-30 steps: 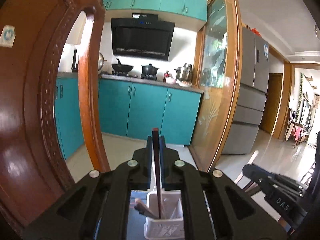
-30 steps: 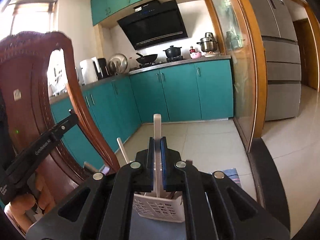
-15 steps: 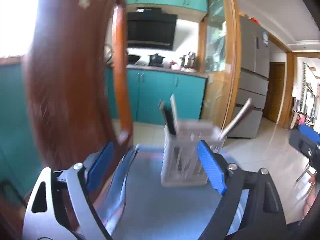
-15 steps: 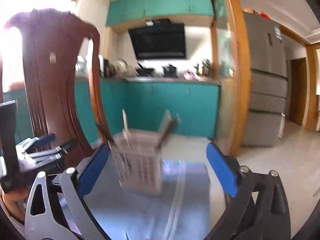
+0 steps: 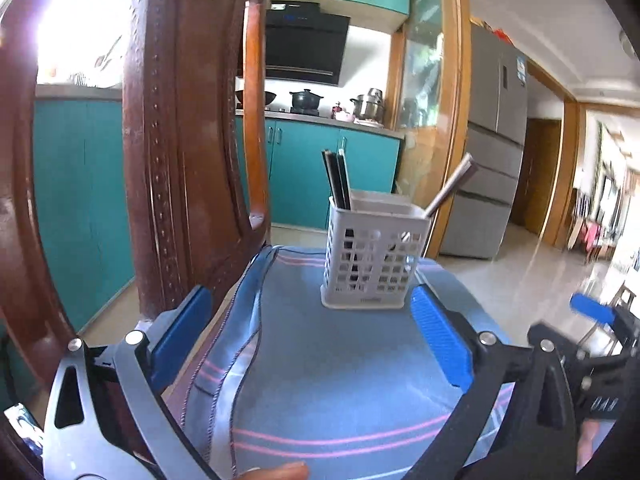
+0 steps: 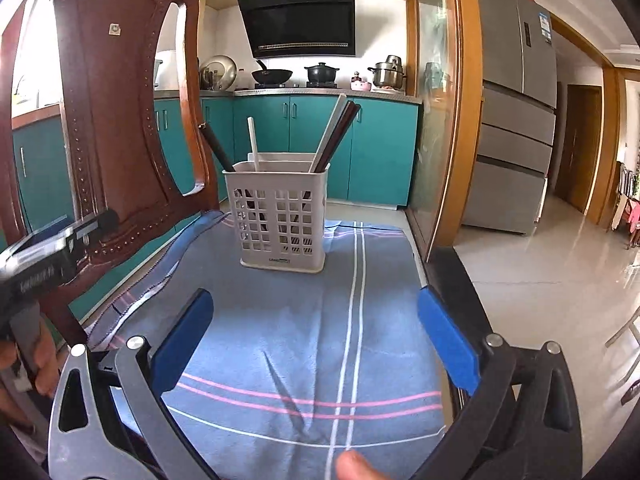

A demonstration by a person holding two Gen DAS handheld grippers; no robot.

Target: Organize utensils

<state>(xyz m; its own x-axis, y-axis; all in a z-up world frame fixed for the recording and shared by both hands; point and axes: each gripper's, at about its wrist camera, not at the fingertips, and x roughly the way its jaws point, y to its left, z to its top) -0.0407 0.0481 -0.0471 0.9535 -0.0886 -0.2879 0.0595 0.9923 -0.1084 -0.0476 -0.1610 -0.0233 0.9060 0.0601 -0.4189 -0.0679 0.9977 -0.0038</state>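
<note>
A white slotted utensil holder (image 5: 372,264) (image 6: 280,220) stands on a blue striped cloth (image 5: 320,368) (image 6: 280,320). In it stand dark chopsticks (image 5: 338,180) (image 6: 340,136), a white handle (image 6: 253,144) and a pale utensil (image 5: 450,188) leaning right. My left gripper (image 5: 309,294) is short of the holder, its jaws still opening and wide apart with nothing between them. My right gripper (image 6: 315,294) is also back from the holder, jaws opening wide over bare cloth. Each gripper shows at the edge of the other's view: the right gripper (image 5: 592,310) and the left gripper (image 6: 56,248).
A carved brown wooden chair back (image 5: 180,140) (image 6: 120,100) rises close on the left of the cloth. The table's dark edge (image 6: 452,276) runs along the right. Behind are teal kitchen cabinets (image 6: 320,148), a glass door and a grey fridge (image 6: 516,120).
Both grippers let go of the sticks they held over the holder, opened wide, and drew back and down. The holder now stands farther ahead with the utensils inside it.
</note>
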